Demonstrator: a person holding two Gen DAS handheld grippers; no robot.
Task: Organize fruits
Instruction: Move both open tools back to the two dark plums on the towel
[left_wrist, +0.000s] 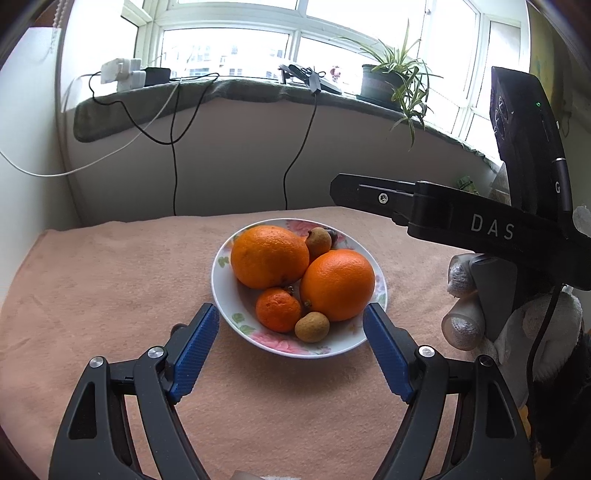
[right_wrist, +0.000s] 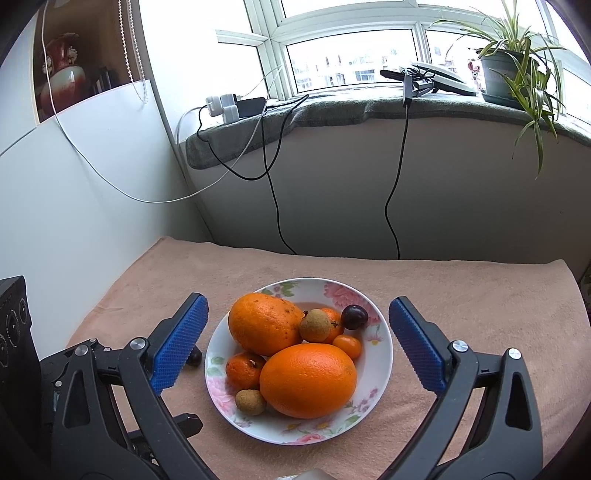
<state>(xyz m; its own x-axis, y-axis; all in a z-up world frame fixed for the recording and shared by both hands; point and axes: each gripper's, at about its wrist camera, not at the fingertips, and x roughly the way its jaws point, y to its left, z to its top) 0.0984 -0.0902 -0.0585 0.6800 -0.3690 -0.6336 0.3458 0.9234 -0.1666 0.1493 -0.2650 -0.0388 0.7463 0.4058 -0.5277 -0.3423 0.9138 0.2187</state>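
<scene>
- Plate (right_wrist: 384, 343) of fruit sat mid-cloth (right_wrist: 480, 295), bare cloth on all sides; wall close behind.
- Left gripper (left_wrist: 290, 326) spread wide, empty, at plate's near rim.
- Right gripper (right_wrist: 297, 338) spread wide, empty, straddling plate.
- Oranges (right_wrist: 308, 380), tangerines, small fruit piled in plate.

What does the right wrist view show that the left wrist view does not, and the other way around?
Only the right wrist view shows the dark plum at the back of the plate, a small orange fruit beside it, and a dark fruit lying on the cloth behind the left finger.

Only the left wrist view shows the gloved hand holding the other gripper's body.

Both show the flowered plate, two big oranges, a tangerine, brown longans, the peach cloth, and open blue pads.
</scene>
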